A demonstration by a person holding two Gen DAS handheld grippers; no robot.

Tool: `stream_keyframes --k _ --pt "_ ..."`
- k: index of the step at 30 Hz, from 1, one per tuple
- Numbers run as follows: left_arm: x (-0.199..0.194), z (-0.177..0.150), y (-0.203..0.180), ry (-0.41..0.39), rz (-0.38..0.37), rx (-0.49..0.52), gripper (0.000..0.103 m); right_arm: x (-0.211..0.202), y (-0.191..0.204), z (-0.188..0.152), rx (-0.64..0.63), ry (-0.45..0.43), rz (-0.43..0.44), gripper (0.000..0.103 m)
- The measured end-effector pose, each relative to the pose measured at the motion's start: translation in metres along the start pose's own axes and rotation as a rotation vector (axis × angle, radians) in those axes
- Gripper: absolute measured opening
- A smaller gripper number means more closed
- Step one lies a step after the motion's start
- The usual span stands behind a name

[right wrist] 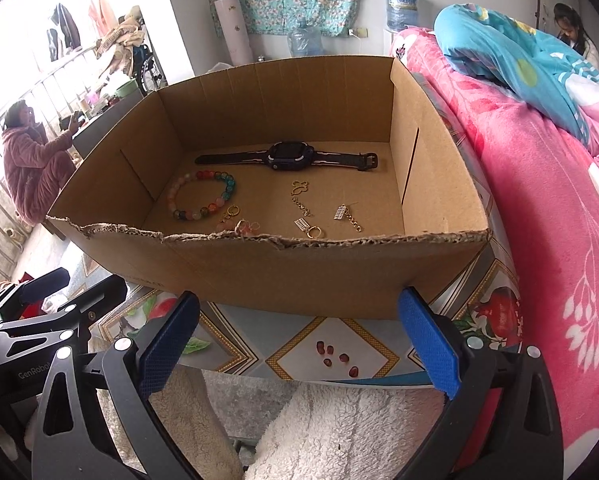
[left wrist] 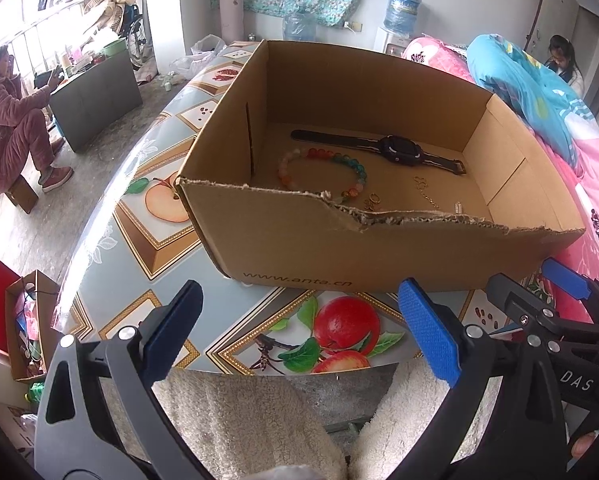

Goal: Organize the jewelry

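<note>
**Both tools parked outside the box, jewelry laid out inside**

I have both grippers hanging low in front of the cardboard box (right wrist: 283, 276), off the near edge of the surface (right wrist: 363, 344), and neither one carries anything. The left gripper (left wrist: 299, 320) has its fingers spread wide and released; the right gripper (right wrist: 299, 328) is the same, spread and empty. I read this as a standoff pose: kept back from the torn front wall so both cameras look over it and take in the whole floor of the box.

The jewelry is all inside. The black watch (right wrist: 287, 156) lies stretched flat along the back wall, strap ends out to either side, which leaves the middle free. The beaded bracelet (right wrist: 201, 196) sits as an open ring toward the left wall. Just in front of it, close to the front wall, is a small gold ring charm with pinkish pieces (right wrist: 235, 220). To the right of centre lie a thin gold chain with a looped end (right wrist: 301, 198), a small gold ring with a tag (right wrist: 311, 230), and a second short chain with a tag (right wrist: 345, 216), near one another but apart.

My judgement is that the pieces are spaced out so each can be picked singly. The fine chains lie flat on the cardboard, so they look hardest to pinch. The ragged front wall is low enough to reach over.
</note>
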State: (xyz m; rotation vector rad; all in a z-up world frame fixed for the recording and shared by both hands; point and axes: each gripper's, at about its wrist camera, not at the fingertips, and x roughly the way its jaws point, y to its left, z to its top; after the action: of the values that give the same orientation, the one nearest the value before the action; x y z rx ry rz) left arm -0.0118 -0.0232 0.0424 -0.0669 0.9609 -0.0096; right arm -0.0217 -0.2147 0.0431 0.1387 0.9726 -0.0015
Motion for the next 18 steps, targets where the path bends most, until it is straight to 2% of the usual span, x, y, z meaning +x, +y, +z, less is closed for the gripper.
stream_keyframes --k 18 --pt "0.0 0.0 0.0004 0.0 0.0 0.0 0.095 -0.0009 -0.0011 0.0002 0.004 0.001 0.0 0.097"
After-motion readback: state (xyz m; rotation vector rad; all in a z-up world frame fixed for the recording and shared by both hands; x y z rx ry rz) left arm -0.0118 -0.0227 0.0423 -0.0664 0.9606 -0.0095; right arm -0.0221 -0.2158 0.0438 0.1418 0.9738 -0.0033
